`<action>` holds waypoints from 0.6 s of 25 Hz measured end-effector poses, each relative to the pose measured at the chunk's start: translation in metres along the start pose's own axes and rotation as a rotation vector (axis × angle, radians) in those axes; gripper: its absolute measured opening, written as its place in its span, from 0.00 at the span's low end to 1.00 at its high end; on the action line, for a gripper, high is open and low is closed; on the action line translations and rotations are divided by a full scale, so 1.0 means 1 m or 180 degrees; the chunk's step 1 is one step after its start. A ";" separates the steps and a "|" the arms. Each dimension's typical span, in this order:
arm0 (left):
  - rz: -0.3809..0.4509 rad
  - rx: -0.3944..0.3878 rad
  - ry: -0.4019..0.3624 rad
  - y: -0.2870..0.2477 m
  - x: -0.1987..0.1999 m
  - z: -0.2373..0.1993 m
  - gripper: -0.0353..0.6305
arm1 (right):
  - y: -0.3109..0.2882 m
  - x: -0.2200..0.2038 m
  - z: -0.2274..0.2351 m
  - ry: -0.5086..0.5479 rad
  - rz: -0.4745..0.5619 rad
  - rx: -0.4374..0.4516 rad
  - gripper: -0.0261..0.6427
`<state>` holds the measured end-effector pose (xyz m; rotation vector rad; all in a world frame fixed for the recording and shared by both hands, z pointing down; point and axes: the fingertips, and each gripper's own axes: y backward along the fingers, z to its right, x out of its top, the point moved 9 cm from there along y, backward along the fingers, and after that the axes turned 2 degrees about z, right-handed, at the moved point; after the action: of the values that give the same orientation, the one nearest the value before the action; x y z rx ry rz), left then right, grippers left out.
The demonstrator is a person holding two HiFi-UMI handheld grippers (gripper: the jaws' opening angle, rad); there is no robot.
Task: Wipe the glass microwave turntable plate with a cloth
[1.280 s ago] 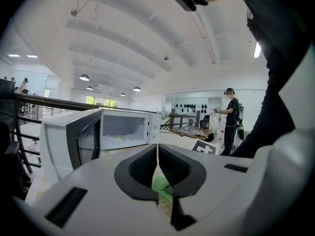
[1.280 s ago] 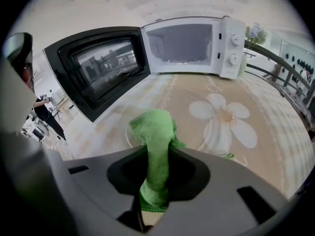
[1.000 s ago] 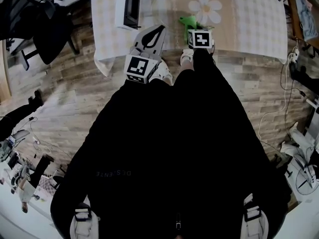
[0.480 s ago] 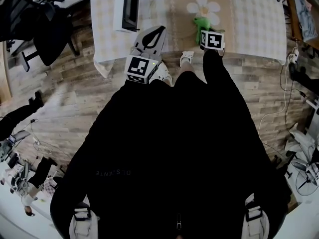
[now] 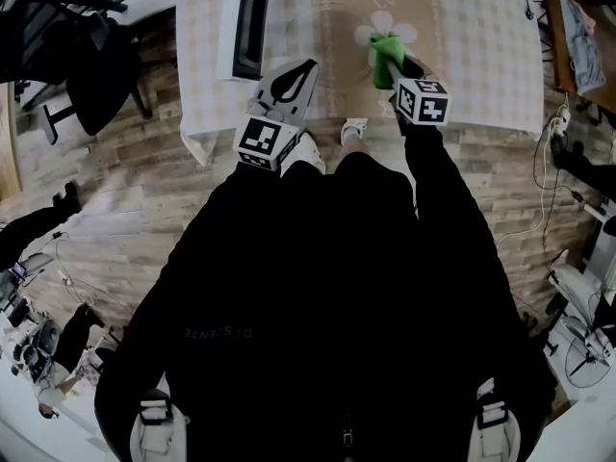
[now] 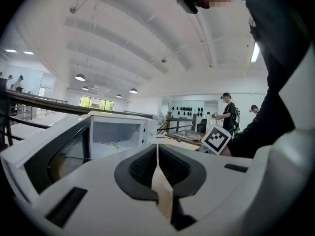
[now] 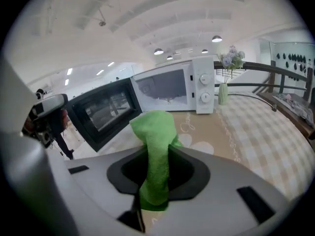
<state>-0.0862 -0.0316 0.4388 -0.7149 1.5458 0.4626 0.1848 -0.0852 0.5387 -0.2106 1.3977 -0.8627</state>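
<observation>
Holding the green cloth [image 7: 153,127] pinched upright in the right hand-held gripper [image 7: 156,154], over the checked surface [image 5: 481,56] by its flower print, facing the open white microwave [image 7: 172,90]. Cannot make out the glass plate. With the left hand-held gripper [image 6: 157,149] pressed closed to a thin slit at the surface's near edge.

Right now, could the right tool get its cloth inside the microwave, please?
Probably yes: the door stands wide open, and nothing on the table stands between the right tool and the microwave.

Grey-brown plank floor [image 5: 125,191], checked-cloth table [image 5: 481,56], white ribbed ceiling [image 6: 123,43] with round lamps [image 6: 79,77], perhaps a dark chair [image 5: 91,56] left.
</observation>
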 end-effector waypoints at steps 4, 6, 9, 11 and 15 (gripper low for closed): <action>0.0080 -0.0009 -0.0031 -0.007 0.024 -0.004 0.09 | 0.022 0.035 -0.009 0.0059 0.0311 0.0232 0.19; 0.0120 -0.0009 -0.0011 -0.008 0.035 -0.007 0.09 | 0.034 0.054 -0.013 0.0097 0.0474 0.0350 0.19; 0.0222 0.0015 0.0049 -0.007 0.053 -0.011 0.09 | 0.051 0.079 -0.023 0.0105 0.0706 0.0540 0.19; 0.0285 0.0026 0.0006 -0.007 0.067 -0.011 0.09 | 0.062 0.096 -0.029 0.0151 0.0859 0.0650 0.19; 0.0338 0.0000 -0.0139 -0.007 0.087 -0.009 0.09 | 0.082 0.125 -0.043 0.0367 0.1125 0.0829 0.19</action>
<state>-0.0875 -0.0572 0.3545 -0.6209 1.5477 0.5537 0.1697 -0.0931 0.3839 0.2822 1.3601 -0.7589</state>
